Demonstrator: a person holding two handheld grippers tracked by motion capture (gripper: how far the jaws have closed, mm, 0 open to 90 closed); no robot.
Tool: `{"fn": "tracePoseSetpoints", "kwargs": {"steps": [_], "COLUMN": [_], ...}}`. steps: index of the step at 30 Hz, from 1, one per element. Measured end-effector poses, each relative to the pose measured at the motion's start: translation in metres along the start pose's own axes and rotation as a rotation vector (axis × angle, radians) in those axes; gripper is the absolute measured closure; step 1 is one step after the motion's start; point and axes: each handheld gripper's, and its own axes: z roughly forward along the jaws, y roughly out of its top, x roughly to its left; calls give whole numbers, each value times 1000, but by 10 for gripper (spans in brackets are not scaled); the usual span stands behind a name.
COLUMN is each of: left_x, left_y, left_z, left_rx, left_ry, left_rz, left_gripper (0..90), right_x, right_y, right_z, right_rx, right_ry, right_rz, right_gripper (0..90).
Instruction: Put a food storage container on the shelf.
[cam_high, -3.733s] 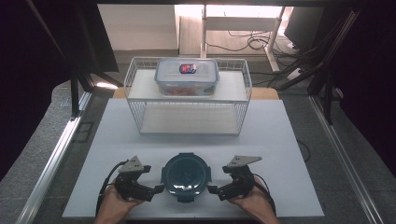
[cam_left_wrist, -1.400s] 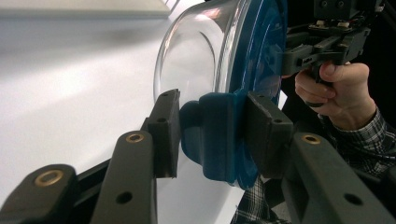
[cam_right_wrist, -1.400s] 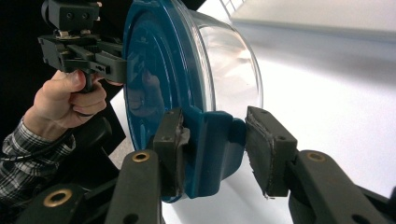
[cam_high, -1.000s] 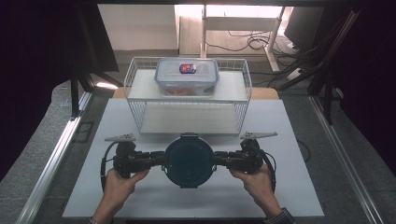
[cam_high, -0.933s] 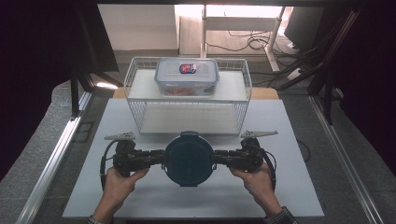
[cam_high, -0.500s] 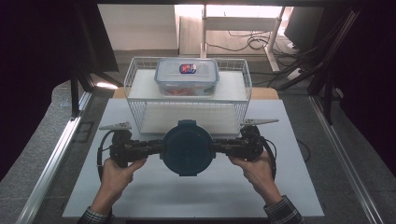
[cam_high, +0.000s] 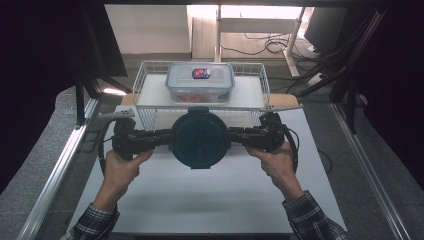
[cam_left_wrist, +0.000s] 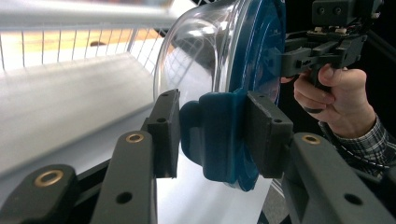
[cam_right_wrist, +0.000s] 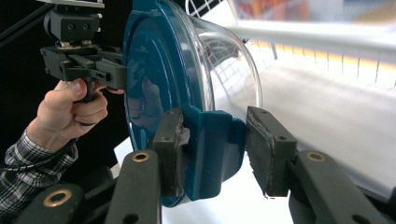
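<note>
A white table (cam_high: 210, 200) with a smooth matt top stands on a speckled grey floor (cam_high: 40, 190). Metal frame rails (cam_high: 60, 165) run along both sides, and dark cables (cam_high: 260, 47) lie on the floor at 12 o'clock beyond it. At the table's far edge sits a white wire basket (cam_high: 150, 80), its thin bars forming a grid; on it rests a clear rectangular plastic box (cam_high: 200, 82) with rounded corners and a colourful label on its lid.

Just in front of the basket, above the middle of the table, a round bowl (cam_high: 200, 140) is held off the surface. It is clear and glossy, closed by a dark blue plastic lid with clip tabs at 3 and 9 o'clock, and it is tipped so the lid faces the person. The left gripper (cam_left_wrist: 212, 135) has its black, rubber-faced jaws around the tab at 9 o'clock, one pad pressing it and the other close against it. The right gripper (cam_right_wrist: 212, 149) clasps the tab at 3 o'clock the same way. Checked sleeves (cam_high: 310, 217) cover the person's wrists.
</note>
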Motion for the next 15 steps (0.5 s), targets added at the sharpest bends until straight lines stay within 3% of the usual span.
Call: {"fn": "tracePoseSetpoints", "kwargs": {"steps": [15], "left_x": [8], "left_y": [64], "left_z": [-9], "left_rx": [-39], "left_ry": [12], "left_rz": [27], "left_gripper": [589], "right_x": [-4], "right_y": [64], "right_z": [0], "right_rx": [-59], "right_ry": [-7], "right_rz": [-40], "right_gripper": [582]}}
